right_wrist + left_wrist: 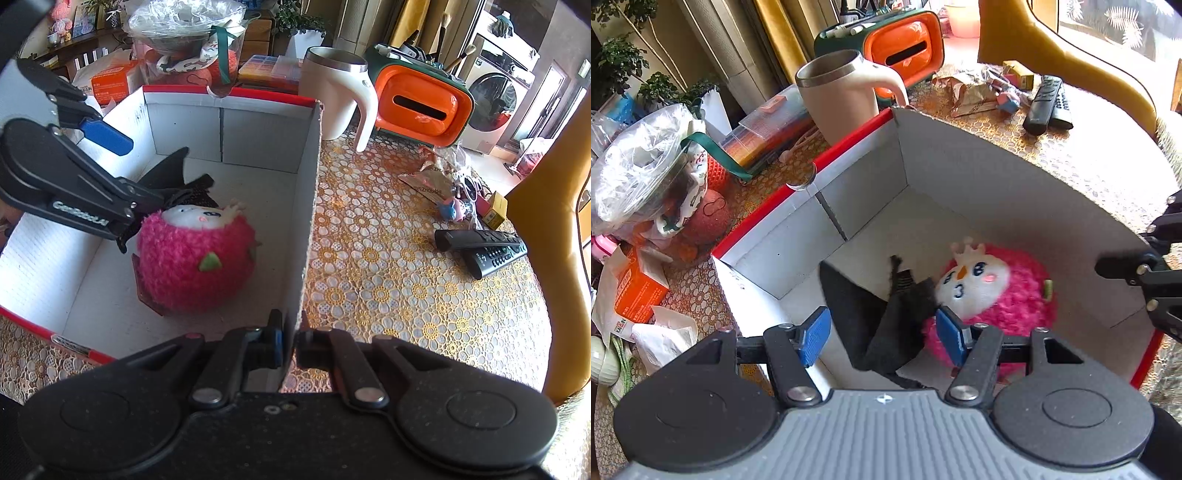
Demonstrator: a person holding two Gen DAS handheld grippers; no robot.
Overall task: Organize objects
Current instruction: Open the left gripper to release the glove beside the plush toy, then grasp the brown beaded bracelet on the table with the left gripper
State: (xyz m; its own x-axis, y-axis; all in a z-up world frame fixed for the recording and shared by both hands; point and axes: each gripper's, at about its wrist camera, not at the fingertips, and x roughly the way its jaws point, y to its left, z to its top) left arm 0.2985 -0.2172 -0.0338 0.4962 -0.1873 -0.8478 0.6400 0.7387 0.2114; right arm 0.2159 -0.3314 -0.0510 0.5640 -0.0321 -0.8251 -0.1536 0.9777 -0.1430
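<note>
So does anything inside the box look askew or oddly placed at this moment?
The black cloth lies crumpled and slanted across the box floor, partly draped against the pink plush toy, which lies tipped with its face upward. The left gripper is open above it; the right gripper pinches the box wall.

My left gripper (pixel 882 334) hides part of the black cloth (pixel 886 317) and the bottom of the pink plush toy (pixel 993 295). My right gripper (pixel 290 345) covers the near end of the box wall (pixel 308 206). The two remotes (pixel 484 249) have buttons too small for me to read. The yellow chair (pixel 546 236) is cut off.
</note>
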